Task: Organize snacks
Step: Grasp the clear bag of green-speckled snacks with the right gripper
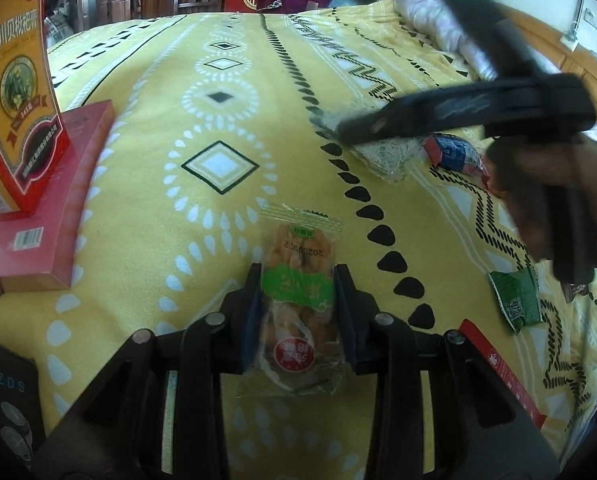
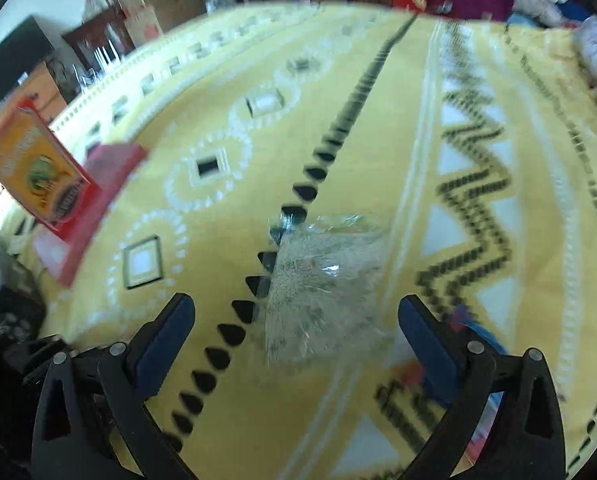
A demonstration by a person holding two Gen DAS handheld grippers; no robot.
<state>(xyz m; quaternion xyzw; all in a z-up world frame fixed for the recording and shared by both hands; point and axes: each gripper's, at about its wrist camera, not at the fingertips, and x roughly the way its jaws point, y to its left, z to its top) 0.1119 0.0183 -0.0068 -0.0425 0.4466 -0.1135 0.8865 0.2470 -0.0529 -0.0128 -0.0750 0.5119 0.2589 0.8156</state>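
Left gripper (image 1: 298, 312) clamps a green-labelled snack packet (image 1: 298, 304); right gripper (image 2: 296, 320), jaws wide, nears a clear-wrapped speckled snack (image 2: 322, 292); others lie scattered.

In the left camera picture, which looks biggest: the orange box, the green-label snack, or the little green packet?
1. Orange box, though nearness inflates it.
2. Green-label snack, also close, between the left fingers.
3. Little green packet.

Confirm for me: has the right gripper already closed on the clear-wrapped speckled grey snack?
No, the right gripper stands wide open, its blue-padded fingers apart on either side of the clear-wrapped speckled grey snack on the yellow patterned bedspread.
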